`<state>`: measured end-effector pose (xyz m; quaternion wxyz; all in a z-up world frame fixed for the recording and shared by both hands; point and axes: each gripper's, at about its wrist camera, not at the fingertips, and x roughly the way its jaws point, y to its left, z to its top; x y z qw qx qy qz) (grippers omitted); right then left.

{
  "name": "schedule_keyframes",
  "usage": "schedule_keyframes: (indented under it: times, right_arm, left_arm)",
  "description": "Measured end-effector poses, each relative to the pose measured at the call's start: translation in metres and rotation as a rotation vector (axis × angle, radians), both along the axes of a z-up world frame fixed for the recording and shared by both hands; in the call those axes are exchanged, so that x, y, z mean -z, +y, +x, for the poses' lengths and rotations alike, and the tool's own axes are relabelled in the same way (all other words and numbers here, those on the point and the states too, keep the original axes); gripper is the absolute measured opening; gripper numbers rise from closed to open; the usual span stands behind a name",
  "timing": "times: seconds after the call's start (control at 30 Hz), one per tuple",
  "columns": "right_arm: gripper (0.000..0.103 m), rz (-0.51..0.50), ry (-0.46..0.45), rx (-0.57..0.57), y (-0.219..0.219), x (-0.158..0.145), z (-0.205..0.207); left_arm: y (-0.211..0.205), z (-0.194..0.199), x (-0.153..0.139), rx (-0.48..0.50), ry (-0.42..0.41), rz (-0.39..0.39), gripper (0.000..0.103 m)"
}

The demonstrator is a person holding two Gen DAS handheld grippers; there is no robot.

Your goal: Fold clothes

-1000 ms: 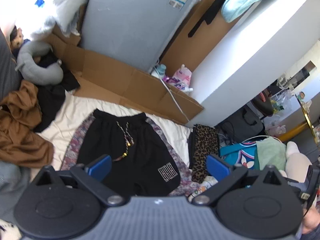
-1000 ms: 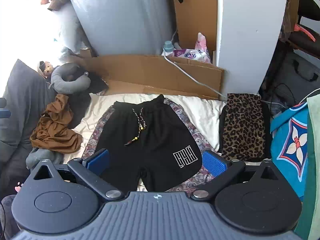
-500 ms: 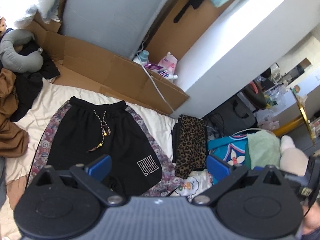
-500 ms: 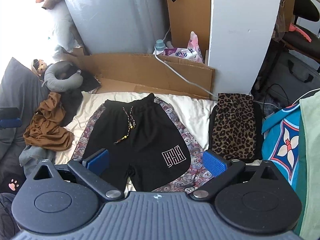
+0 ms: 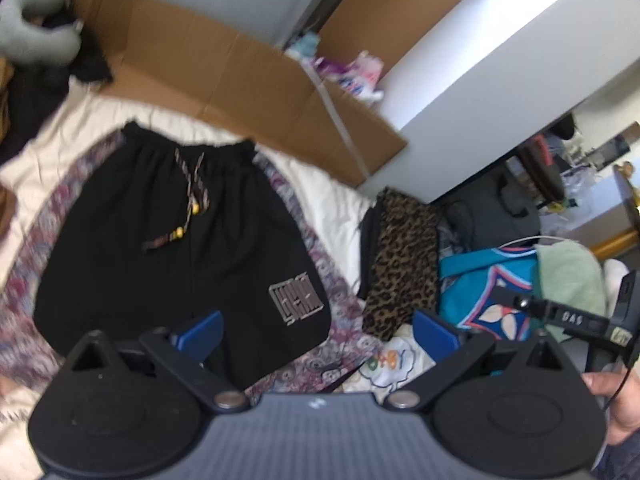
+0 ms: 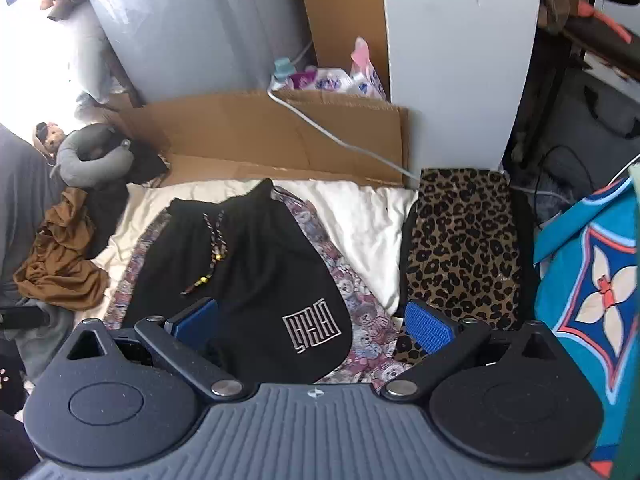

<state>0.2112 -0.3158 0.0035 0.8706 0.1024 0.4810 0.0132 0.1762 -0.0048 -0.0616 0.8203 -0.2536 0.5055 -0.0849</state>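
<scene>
Now | black shorts (image 6: 248,264) flat, waistband far, legs toward cameras | left gripper (image 5: 316,330), right gripper (image 6: 310,322) both agape, empty

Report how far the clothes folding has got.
Done: the leopard-print garment already lies as a folded rectangle beside the bedding. In hand: nothing; the left claw and right claw both hang open above the black shorts, gripping no cloth. Left: the shorts lie spread flat and unfolded on the patterned cloth, and the brown garment sits crumpled at the side.
</scene>
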Motion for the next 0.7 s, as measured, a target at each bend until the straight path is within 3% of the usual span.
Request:
schedule_keyframes:
  times: [0.13,0.27,0.43,0.6,0.7]
  right_arm:
    - [0.102,0.02,-0.007,0.04,-0.021,0.041,0.005]
    - [0.102,0.112,0.032,0.092,-0.051,0.092,0.011]
    - [0.102,0.072,0.07,0.045,-0.063,0.135,0.027]
    - [0.102,0.136,0.075,0.099,-0.074,0.18,0.031]
    - [0.102,0.118,0.051,0.078,-0.07,0.196,0.027]
  left_arm:
    - [-0.012,-0.001,0.043,-0.035,0.047,0.0,0.102]
    - [-0.02,-0.004,0.08,-0.059,0.082,-0.017,0.101]
    - [-0.03,-0.01,0.123,-0.076,0.109,-0.041,0.095]
    - [-0.036,-0.015,0.16,-0.106,0.119,-0.067,0.088]
    - [-0.038,-0.016,0.177,-0.108,0.131,-0.079,0.085]
